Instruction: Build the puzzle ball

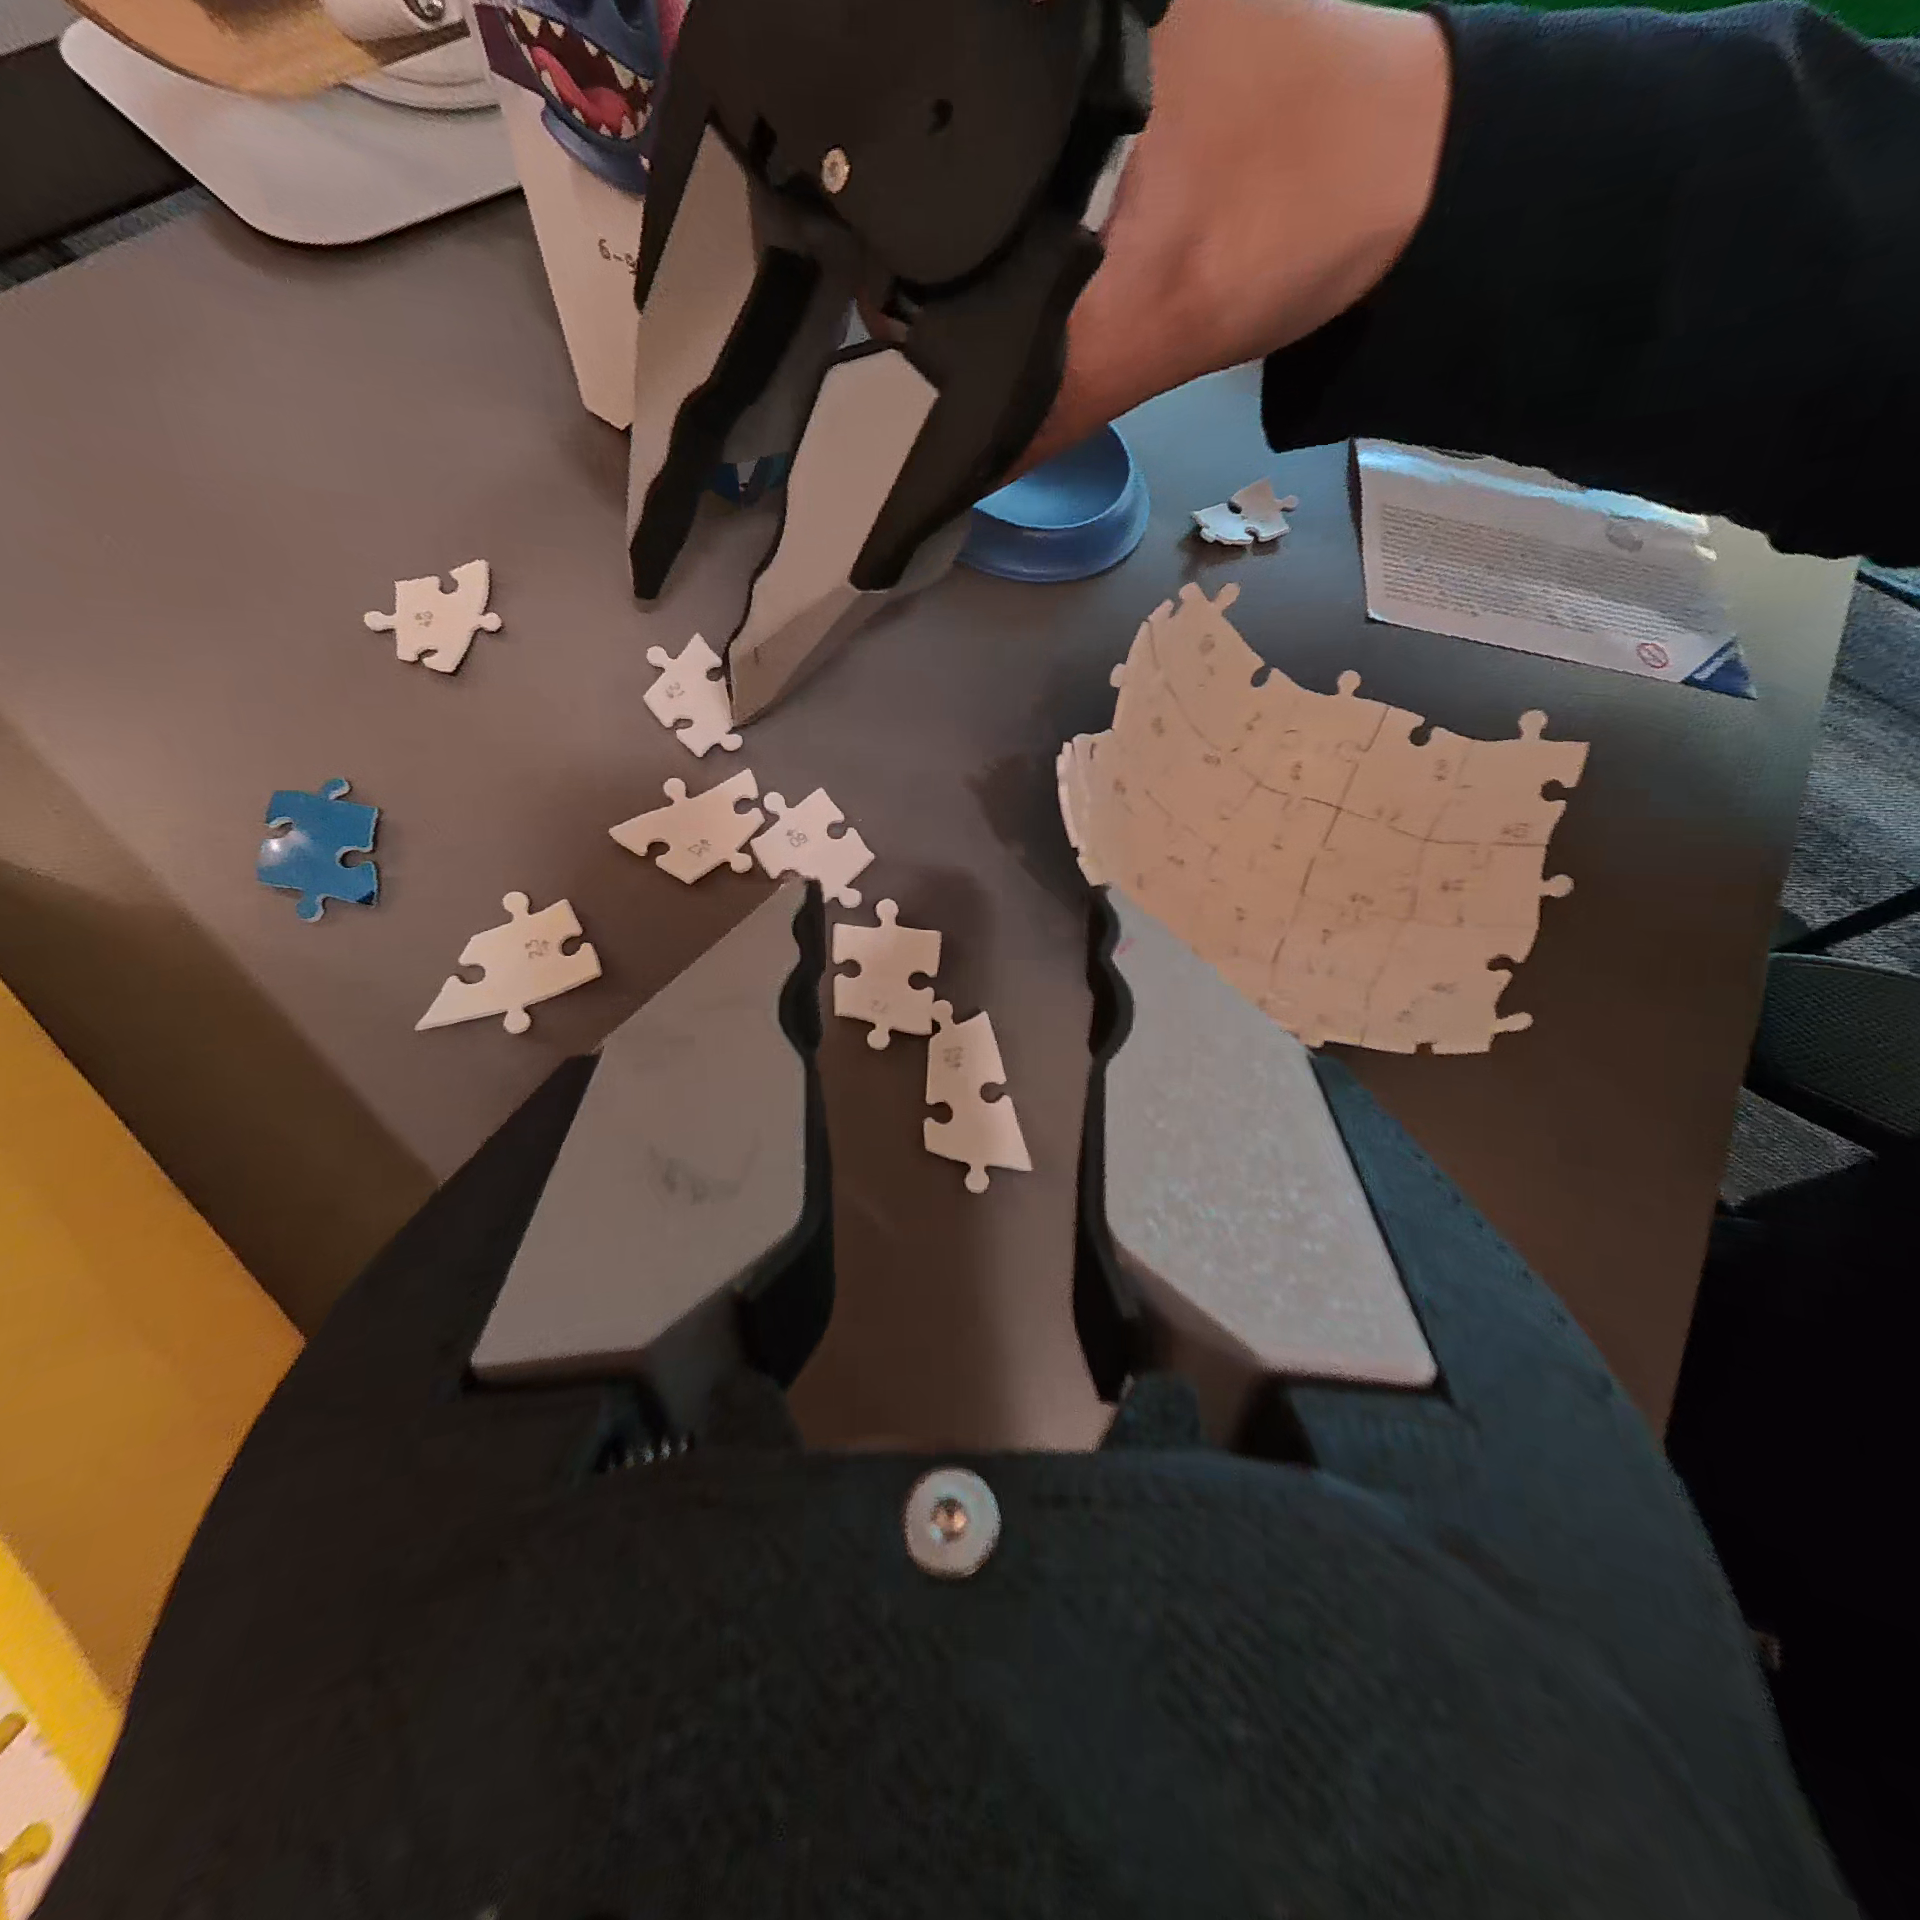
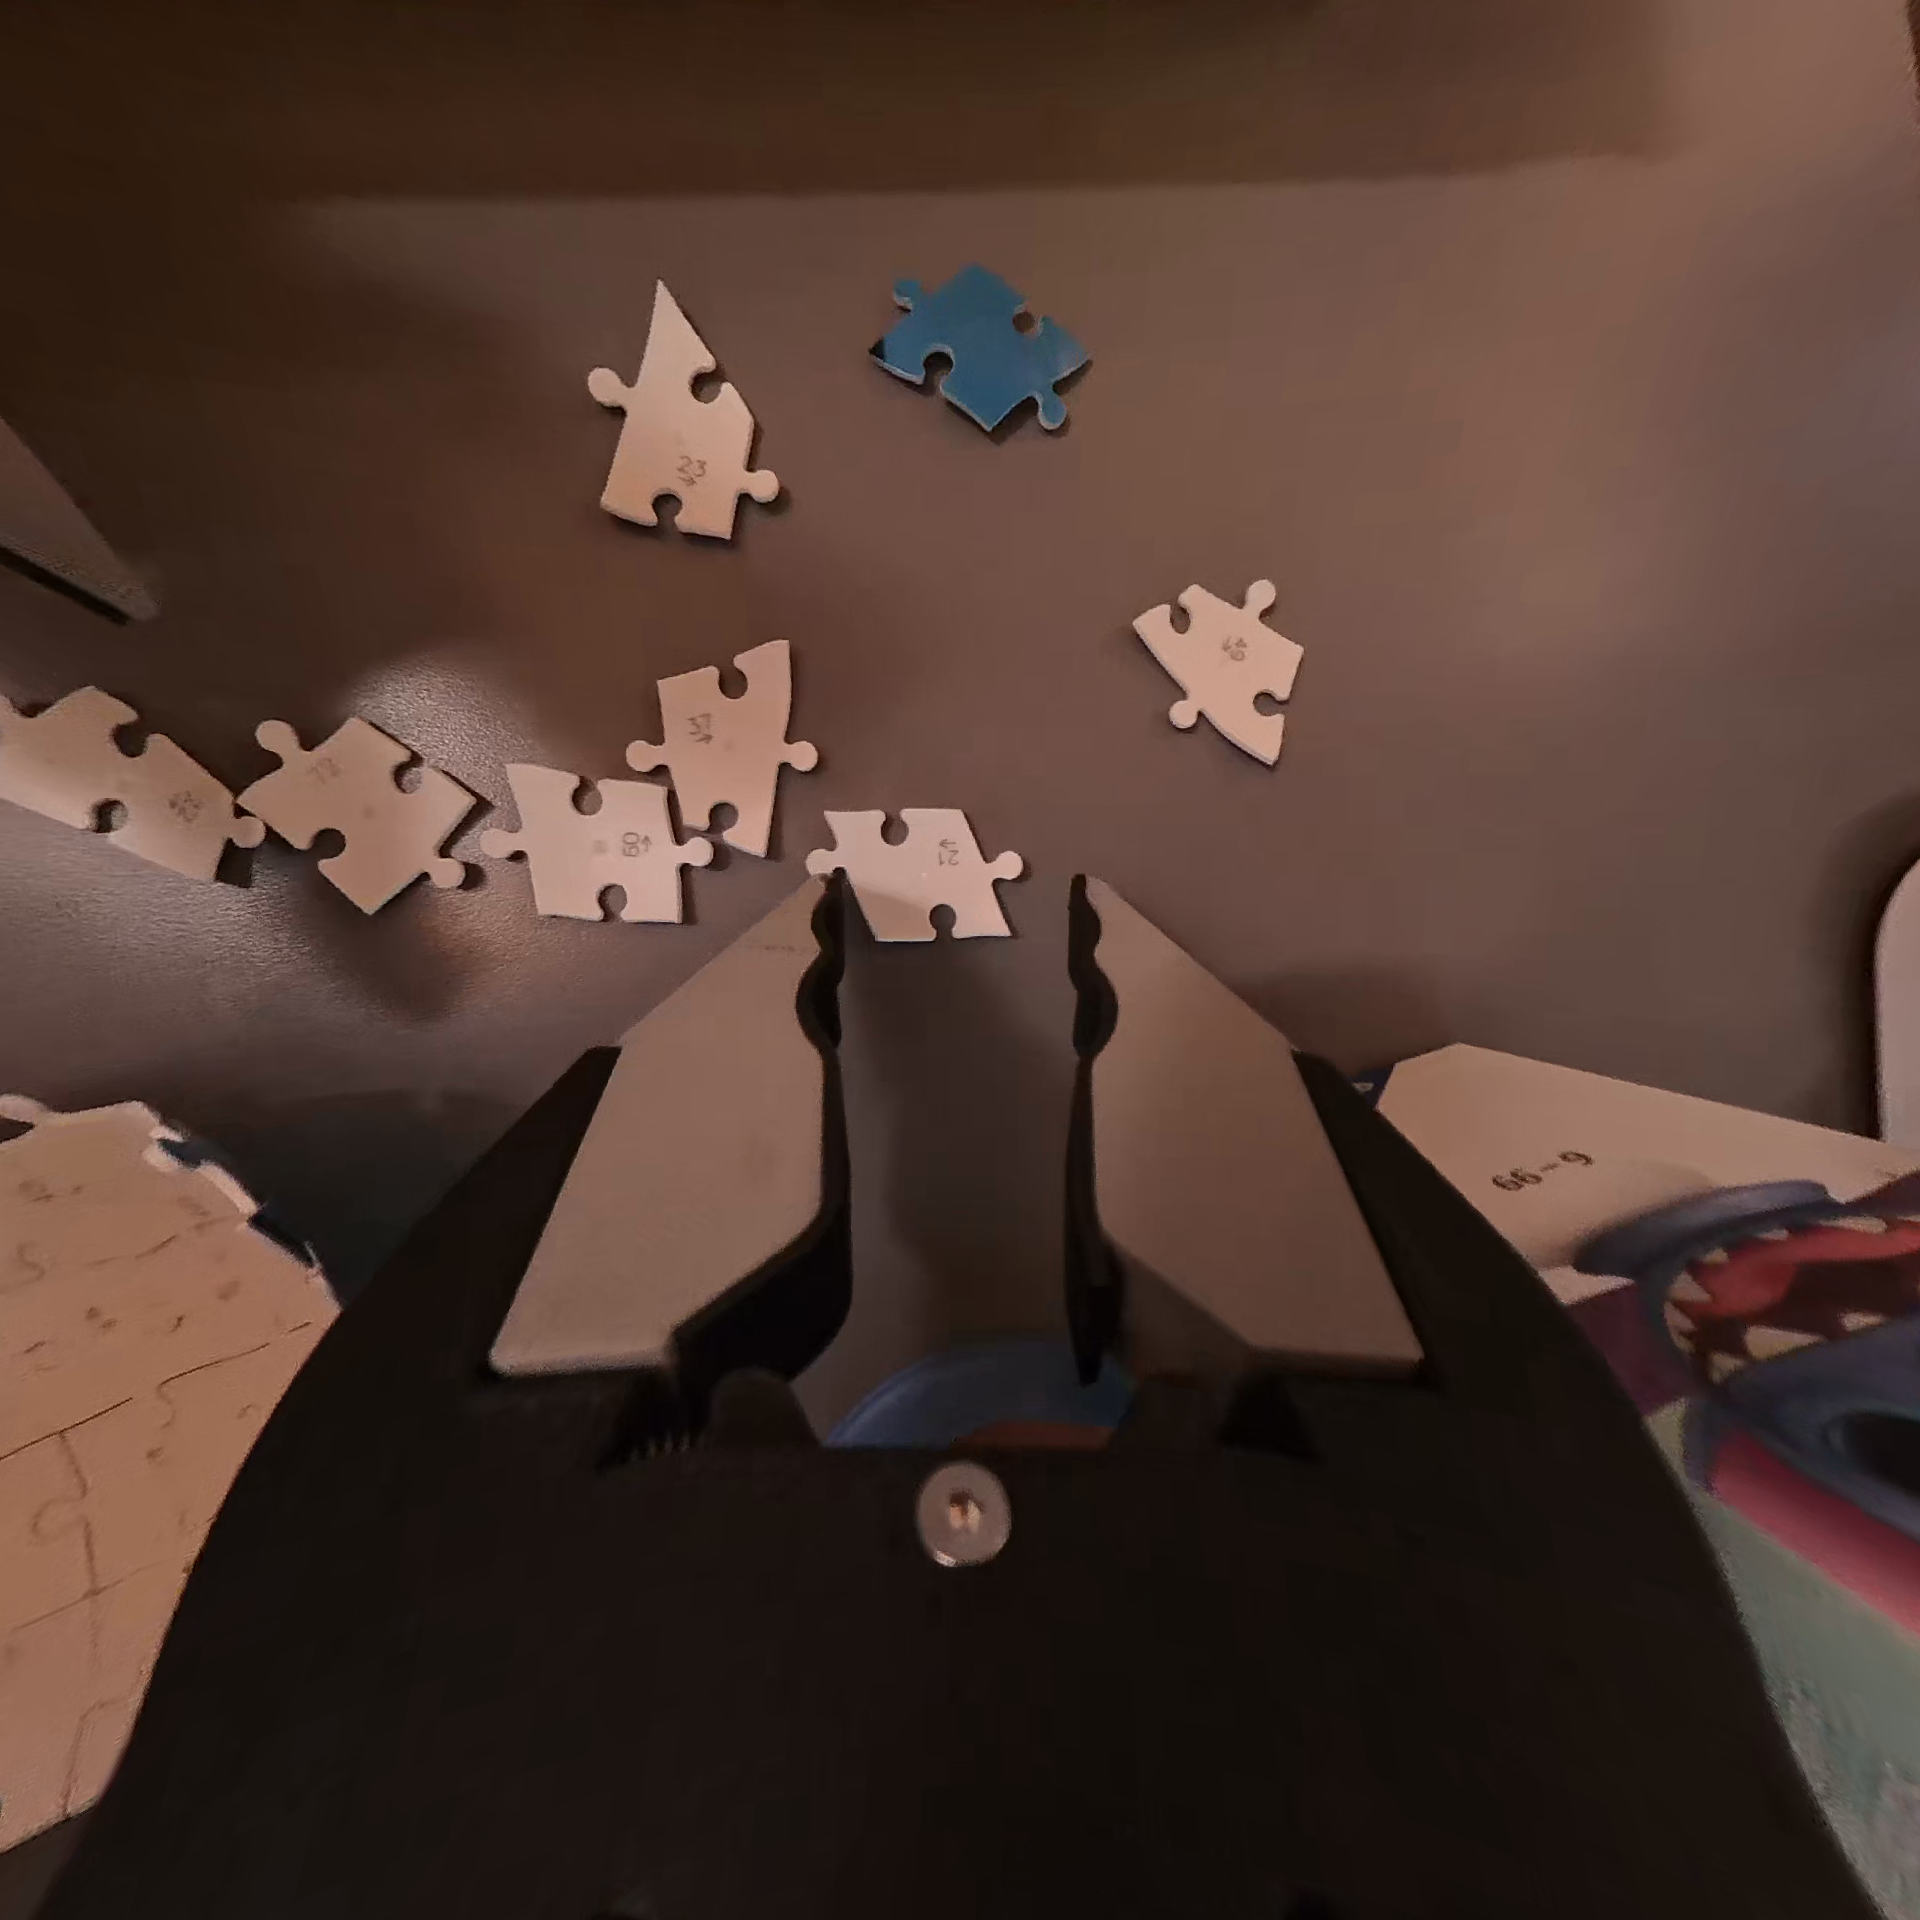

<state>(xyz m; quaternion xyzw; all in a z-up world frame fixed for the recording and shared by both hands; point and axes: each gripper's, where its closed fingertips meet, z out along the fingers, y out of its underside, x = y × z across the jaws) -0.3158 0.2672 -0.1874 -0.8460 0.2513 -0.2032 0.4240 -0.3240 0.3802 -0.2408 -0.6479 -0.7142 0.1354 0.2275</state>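
My right gripper is spread open, tips down just beside a white loose piece on the table, likely lining up a pick. Left gripper is open and empty too, hovering over the scattered pieces. The assembled curved section lies inside-up to its right, well apart from the loose ones, so joins stay reachable.

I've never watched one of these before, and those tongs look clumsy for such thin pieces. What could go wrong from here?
1. The right tongs stand open at a flat white piece lying on the table; it may slide away rather than lift.
2. Neighbouring pieces lie touching in a chain, so a nudge could scatter them.
3. The curved assembled section rests loose close to the left tongs; a bump might pop its joints.
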